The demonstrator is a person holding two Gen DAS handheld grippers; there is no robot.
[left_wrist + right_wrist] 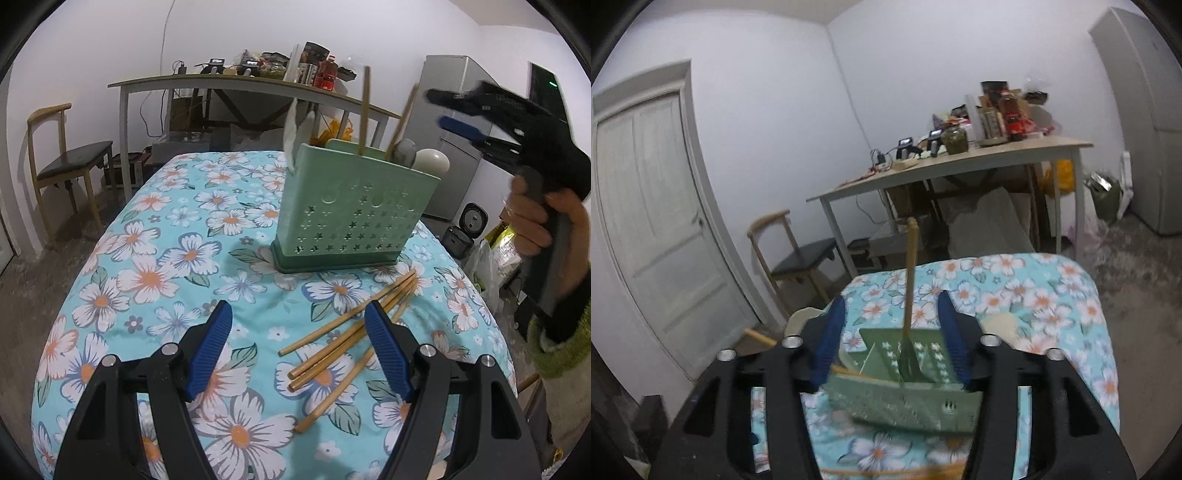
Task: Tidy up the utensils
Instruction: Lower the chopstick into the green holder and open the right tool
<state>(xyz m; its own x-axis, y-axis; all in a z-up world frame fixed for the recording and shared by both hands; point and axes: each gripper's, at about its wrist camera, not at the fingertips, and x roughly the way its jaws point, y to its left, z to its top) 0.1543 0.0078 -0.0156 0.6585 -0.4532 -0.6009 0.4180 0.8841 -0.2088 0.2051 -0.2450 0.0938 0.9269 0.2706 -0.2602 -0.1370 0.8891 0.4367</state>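
A green perforated utensil holder (351,210) stands on the floral tablecloth (166,258). It holds two upright chopsticks (365,110), white spoons (432,160) and a grey one. Several loose bamboo chopsticks (347,332) lie on the cloth in front of it. My left gripper (299,314) is open and empty, low over the cloth beside the loose chopsticks. My right gripper (890,306) is open and empty above the holder (905,395), with an upright chopstick (910,273) standing free between its fingers. It also shows in the left wrist view (447,109), up right of the holder.
A wooden chair (62,162) stands at the left. A side table (240,83) loaded with bottles and jars is behind. A grey fridge (458,122) stands at the right, with a rice cooker (474,218) and bags on the floor. A door (653,221) is at the left.
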